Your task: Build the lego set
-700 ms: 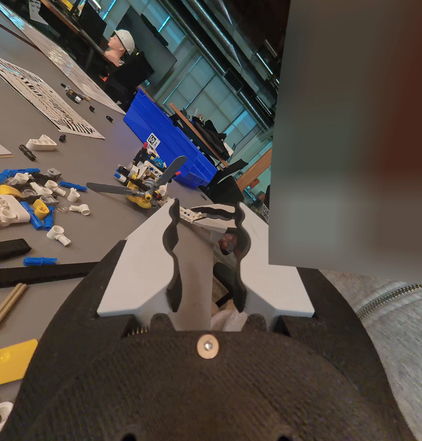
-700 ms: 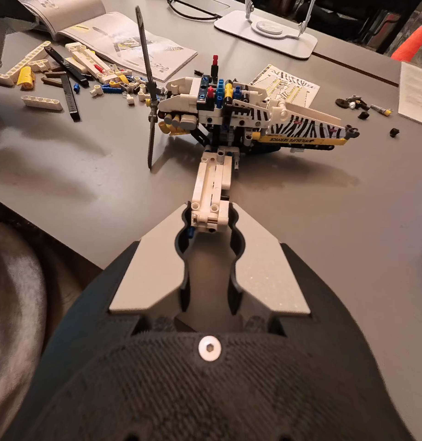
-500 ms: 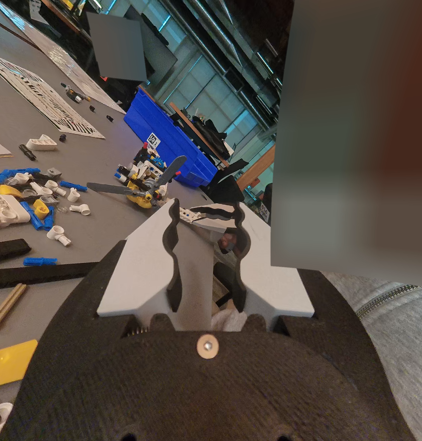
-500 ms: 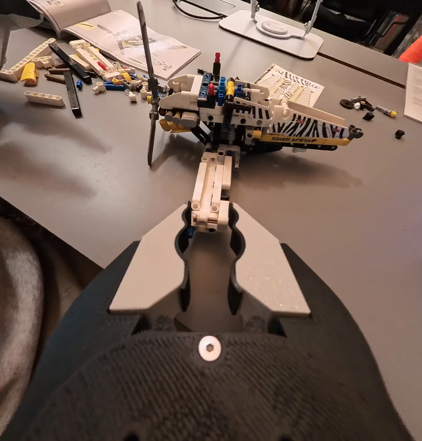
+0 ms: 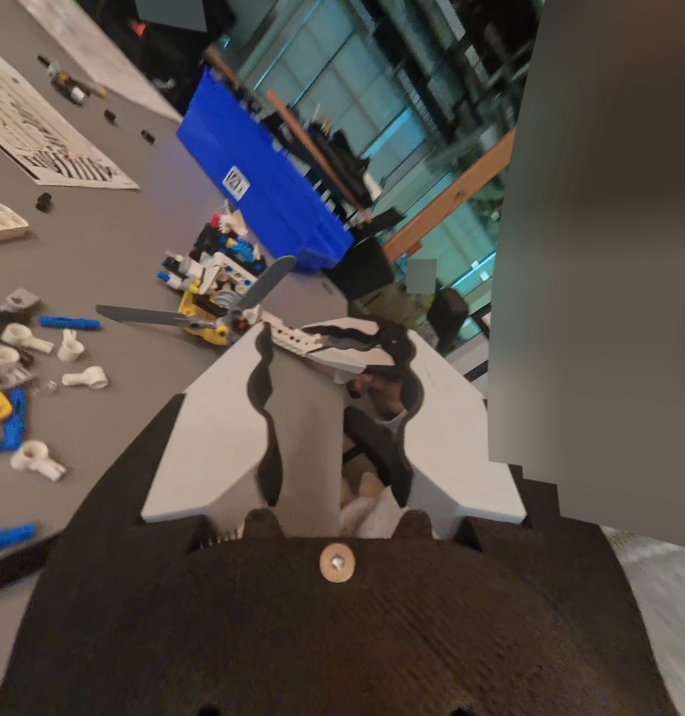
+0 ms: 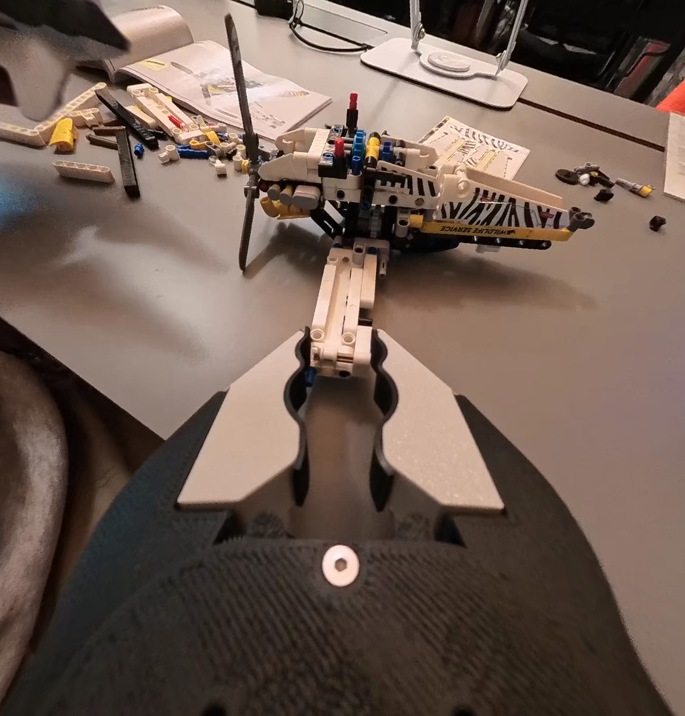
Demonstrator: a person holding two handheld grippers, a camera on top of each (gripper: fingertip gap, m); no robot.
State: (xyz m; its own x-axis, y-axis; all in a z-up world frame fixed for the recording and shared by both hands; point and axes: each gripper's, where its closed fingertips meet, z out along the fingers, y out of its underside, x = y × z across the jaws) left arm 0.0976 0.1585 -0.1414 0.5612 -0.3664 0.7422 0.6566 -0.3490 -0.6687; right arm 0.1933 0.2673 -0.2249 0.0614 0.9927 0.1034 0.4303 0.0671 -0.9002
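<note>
Lego plane (image 6: 391, 193) sits on the grey worktop (image 6: 488, 348), propeller (image 6: 244, 143) upright at its nose, loose parts (image 6: 147, 128) and a booklet (image 6: 224, 77) beyond. Right tool (image 6: 341, 356) is clenched on the tip of the white wing (image 6: 345, 294) that juts toward it. Left tool (image 5: 333, 348) grips a zebra-striped panel (image 5: 345, 345) off the worktop. Judgement: model is light, stiff plastic, but pin joints pop under twist. Better to hold by the body beams, not the propeller or the tail fin.
</note>
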